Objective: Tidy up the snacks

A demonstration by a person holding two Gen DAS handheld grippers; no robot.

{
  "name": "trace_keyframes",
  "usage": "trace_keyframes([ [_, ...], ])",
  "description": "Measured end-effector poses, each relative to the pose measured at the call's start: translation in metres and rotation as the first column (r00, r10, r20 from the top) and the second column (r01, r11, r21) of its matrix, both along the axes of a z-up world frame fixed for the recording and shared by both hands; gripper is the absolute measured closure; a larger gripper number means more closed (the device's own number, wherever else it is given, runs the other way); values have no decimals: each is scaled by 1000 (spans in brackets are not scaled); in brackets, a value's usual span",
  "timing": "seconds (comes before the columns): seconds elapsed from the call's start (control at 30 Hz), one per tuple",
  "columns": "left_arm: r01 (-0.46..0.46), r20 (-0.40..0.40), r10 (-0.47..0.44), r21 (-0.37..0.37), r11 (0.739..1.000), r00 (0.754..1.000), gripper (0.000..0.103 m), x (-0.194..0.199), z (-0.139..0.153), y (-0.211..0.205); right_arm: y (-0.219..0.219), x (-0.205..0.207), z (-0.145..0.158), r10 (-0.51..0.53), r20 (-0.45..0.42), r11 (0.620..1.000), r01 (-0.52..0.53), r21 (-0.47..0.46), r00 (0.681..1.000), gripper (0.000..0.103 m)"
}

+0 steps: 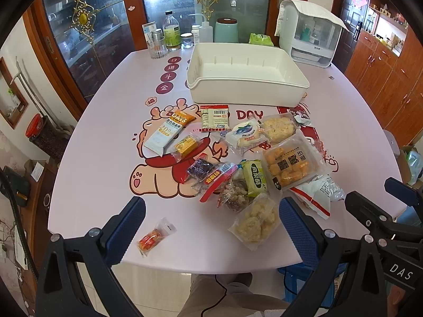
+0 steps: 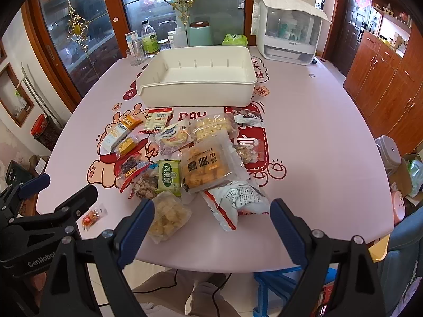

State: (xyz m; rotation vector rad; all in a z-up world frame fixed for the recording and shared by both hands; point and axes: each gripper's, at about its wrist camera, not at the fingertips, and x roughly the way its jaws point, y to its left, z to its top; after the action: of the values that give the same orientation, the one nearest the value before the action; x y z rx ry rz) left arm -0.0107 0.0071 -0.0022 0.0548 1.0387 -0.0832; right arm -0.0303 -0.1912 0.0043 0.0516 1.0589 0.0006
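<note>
Several wrapped snacks lie scattered on the pink table (image 1: 105,158): an oat bar (image 1: 169,132), a green packet (image 1: 255,178), a large pack of orange puffs (image 1: 288,162), a pale crispy cake (image 1: 255,222) and a small red candy (image 1: 154,236). An empty white bin (image 1: 248,89) (image 2: 198,89) stands behind them. My left gripper (image 1: 211,211) hovers open over the near table edge, above the crispy cake. My right gripper (image 2: 212,212) is open too, above a white-and-red bag (image 2: 238,200) and the crispy cake (image 2: 169,218). Neither holds anything.
Bottles and jars (image 1: 171,34), a mint canister (image 1: 226,30), a green tissue pack (image 1: 260,39) and a white covered appliance (image 1: 309,31) line the table's far edge. Glass cabinet doors stand behind, wooden cupboards at right. A blue stool (image 2: 280,285) and a person's legs (image 1: 224,295) are below the near edge.
</note>
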Motion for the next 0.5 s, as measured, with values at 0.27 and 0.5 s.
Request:
trace_keyframes([
  [0.27, -12, -2, 11, -23, 1000, 1000, 2, 0, 2, 12, 4, 2, -2, 17, -12, 1000, -16, 17, 1000, 13],
  [0.5, -5, 45, 8, -69, 998, 999, 2, 13, 13, 38, 9, 6, -1, -1, -23, 1000, 1, 20, 1000, 13],
])
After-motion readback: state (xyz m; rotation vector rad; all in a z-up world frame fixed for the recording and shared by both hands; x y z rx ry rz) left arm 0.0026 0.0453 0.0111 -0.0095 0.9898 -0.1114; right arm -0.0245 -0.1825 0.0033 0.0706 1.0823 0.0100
